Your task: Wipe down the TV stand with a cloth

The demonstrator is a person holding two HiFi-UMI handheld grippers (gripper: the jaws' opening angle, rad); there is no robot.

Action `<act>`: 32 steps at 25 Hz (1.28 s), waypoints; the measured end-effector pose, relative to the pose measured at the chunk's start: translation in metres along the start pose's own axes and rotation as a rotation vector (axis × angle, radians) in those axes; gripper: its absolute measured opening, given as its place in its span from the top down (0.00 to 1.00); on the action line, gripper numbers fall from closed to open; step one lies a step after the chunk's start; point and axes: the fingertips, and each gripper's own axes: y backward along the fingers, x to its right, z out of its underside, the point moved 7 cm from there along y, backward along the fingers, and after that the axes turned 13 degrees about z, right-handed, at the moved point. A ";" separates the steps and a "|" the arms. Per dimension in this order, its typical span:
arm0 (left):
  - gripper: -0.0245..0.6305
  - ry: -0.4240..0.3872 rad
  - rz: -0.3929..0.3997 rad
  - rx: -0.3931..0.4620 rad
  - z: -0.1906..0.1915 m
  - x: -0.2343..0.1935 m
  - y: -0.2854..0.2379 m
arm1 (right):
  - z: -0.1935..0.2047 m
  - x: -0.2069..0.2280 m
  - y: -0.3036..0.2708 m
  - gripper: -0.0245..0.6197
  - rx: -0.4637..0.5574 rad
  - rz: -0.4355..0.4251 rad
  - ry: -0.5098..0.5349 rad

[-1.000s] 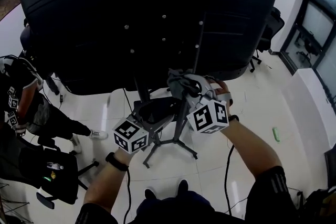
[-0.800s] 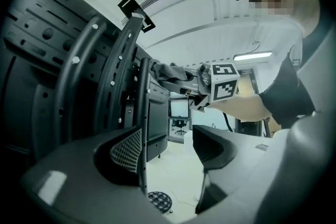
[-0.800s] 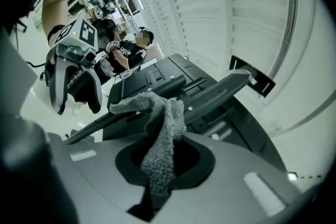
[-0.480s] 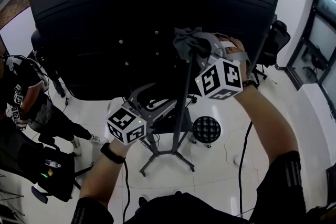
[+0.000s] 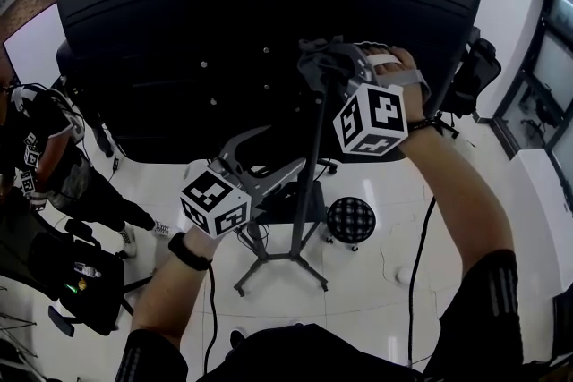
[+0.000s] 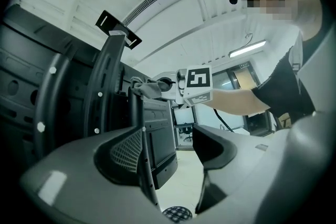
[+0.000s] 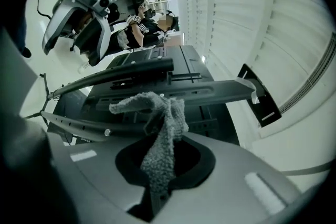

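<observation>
The TV stand's dark upright pole (image 5: 309, 183) rises from splayed legs (image 5: 286, 264) behind the big black TV back (image 5: 224, 31). My right gripper (image 5: 336, 67) is at the pole's top, shut on a grey cloth (image 5: 315, 63) that lies against the pole. In the right gripper view the cloth (image 7: 160, 128) sticks out of the jaws (image 7: 157, 165) onto the stand's bars (image 7: 157, 94). My left gripper (image 5: 260, 161) is lower and to the left, open. In the left gripper view the pole (image 6: 137, 128) runs beside the left jaw, inside the gap (image 6: 168, 149), and the cloth (image 6: 147, 86) shows high up.
A round black stool (image 5: 351, 219) stands just right of the stand's legs. A person (image 5: 45, 165) crouches at the left, with a black office chair (image 5: 76, 277) in front of them. A cable (image 5: 421, 264) trails over the white tiled floor. Another chair (image 5: 479, 67) is at far right.
My right gripper has carried the cloth up the pole from about mid-height to its top. The left gripper has stayed low beside the pole, shifting only slightly.
</observation>
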 end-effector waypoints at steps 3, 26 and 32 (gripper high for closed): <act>0.47 0.013 0.001 -0.014 0.012 0.003 -0.002 | 0.002 -0.010 0.003 0.93 0.006 0.006 -0.012; 0.47 0.174 -0.028 -0.073 0.095 -0.002 0.005 | 0.017 -0.097 0.022 0.93 -0.004 -0.054 -0.106; 0.47 0.217 -0.026 -0.091 0.118 -0.002 0.006 | 0.020 -0.112 0.027 0.93 -0.014 -0.070 -0.102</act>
